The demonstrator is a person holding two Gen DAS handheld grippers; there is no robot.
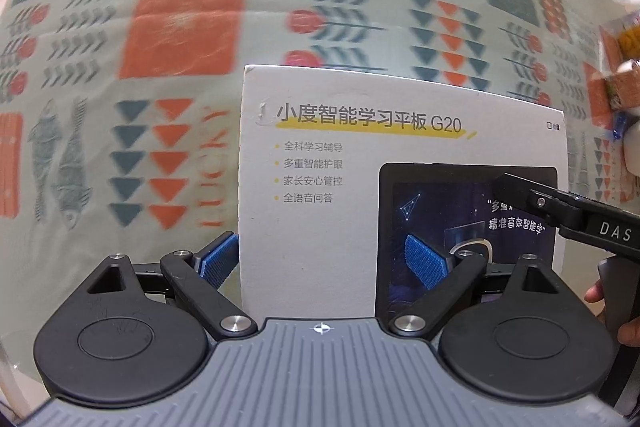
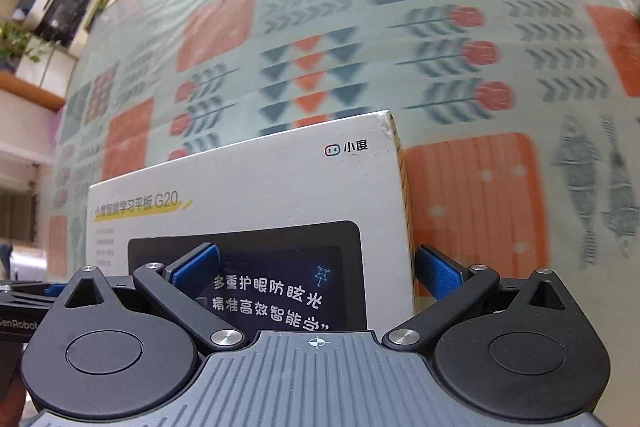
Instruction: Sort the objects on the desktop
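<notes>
Both claws straddle the white tablet box over the patterned counter.

The left claw (image 1: 322, 263) is spread across the near-left part of the tablet box (image 1: 340, 211): one blue pad sits just off its left edge, the other over the printed tablet picture. The right claw (image 2: 316, 271) is spread likewise around the right edge of the tablet box (image 2: 260, 195). Whether any pad presses the cardboard, I cannot tell. The box looks lifted or tilted above the tablecloth (image 1: 180, 27). To carry it well, keep both sides level, move together, and avoid twisting the thin carton. Small items (image 1: 618, 87) sit far right.
</notes>
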